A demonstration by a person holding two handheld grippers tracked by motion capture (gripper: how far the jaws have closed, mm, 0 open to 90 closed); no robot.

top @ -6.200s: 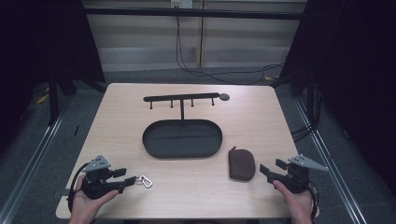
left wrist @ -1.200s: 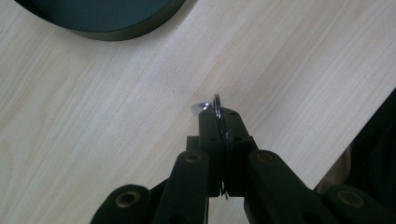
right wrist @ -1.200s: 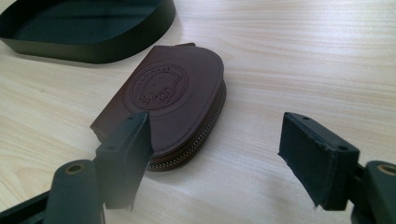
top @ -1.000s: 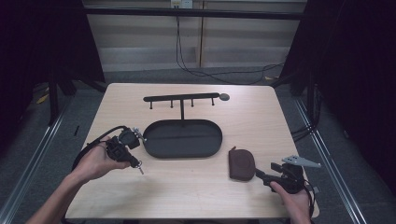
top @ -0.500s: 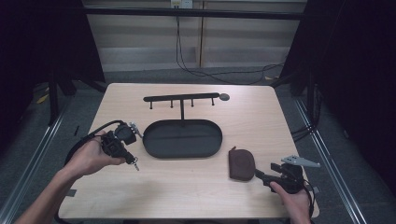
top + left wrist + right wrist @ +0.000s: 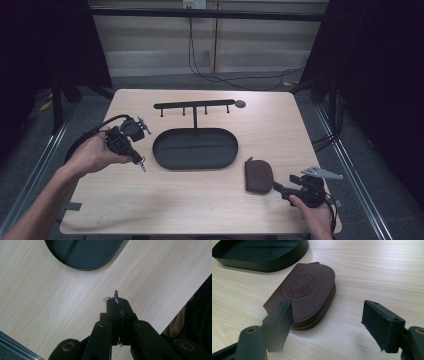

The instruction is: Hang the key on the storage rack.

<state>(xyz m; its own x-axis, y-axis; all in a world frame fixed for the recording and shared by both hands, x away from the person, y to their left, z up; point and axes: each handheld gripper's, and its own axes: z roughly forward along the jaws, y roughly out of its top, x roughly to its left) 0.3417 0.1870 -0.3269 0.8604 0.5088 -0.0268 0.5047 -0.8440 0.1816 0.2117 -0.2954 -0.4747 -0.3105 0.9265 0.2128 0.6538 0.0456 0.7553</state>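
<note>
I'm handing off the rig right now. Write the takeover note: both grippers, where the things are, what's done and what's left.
Left gripper: shut on the key ring, held above the table just left of the black oval tray.
Right gripper: open, low at the table's near right corner, jaws pointing at the brown zip pouch; nothing between them.
Hook rack: behind the tray, its pegs bare.
Done: key ring is picked up.
Left: probably hang the key ring on a peg or set it in the tray; the pouch lies untouched on the table.
</note>
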